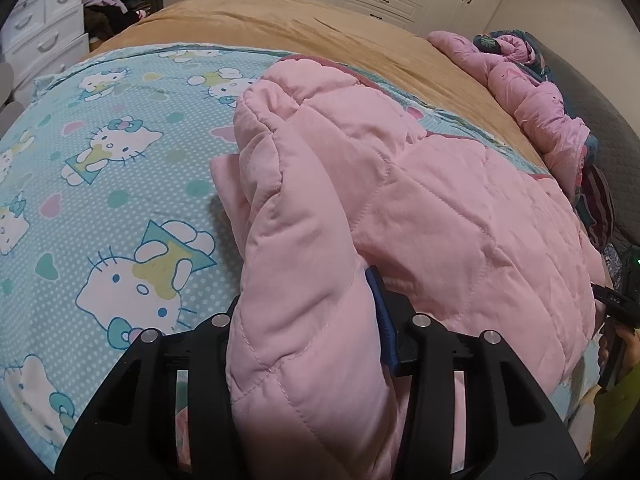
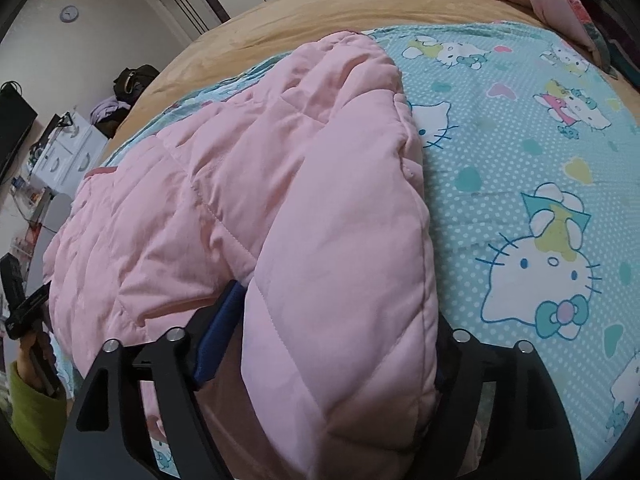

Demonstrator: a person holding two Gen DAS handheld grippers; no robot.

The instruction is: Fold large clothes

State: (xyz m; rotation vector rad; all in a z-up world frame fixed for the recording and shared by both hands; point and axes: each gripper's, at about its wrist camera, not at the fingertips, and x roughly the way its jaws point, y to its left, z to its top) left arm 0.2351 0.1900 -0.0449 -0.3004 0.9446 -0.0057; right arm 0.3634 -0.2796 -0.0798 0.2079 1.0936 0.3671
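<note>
A pink quilted jacket [image 1: 400,208] lies lengthwise away from both grippers across a cartoon-print bedspread [image 1: 120,168], the left gripper [image 1: 312,320] pinching one near fold, the right gripper [image 2: 336,336] spread wide around another.

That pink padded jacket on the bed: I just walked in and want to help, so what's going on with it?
A person is folding the pink quilted jacket on the cartoon-cat blanket, with a handheld gripper in each hand. The left gripper has a folded sleeve or edge between its jaws and looks clamped on it. The right gripper has the opposite padded edge between its jaws, which stand wide. The jacket lies partly folded, both sides turned inward. More pink bedding is piled at the far side.
</note>
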